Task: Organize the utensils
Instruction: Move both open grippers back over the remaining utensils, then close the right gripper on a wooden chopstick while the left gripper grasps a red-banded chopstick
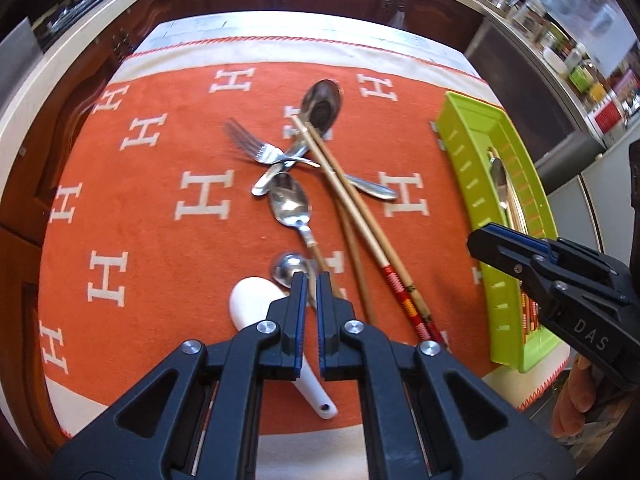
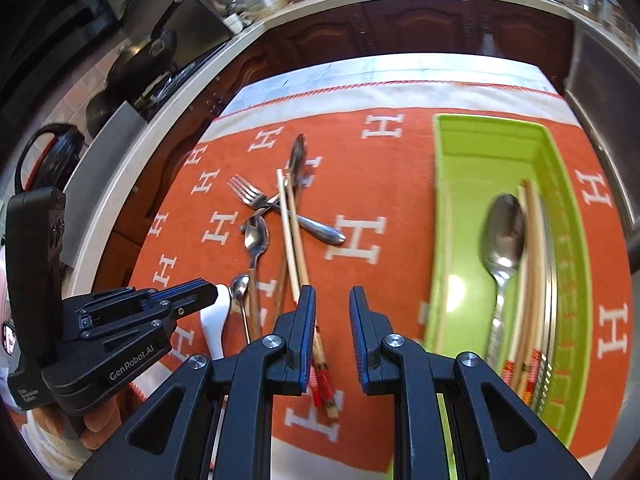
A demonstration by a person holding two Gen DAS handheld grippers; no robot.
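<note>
Left wrist view: our left gripper [image 1: 312,280], fingers clenched and empty, must open before dropping onto the white spoon [image 1: 256,304]; right gripper [image 2: 330,300] fingers hang released, empty.

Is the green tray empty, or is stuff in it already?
Not empty. The green tray already holds a metal spoon and chopsticks lying along its right side.
</note>
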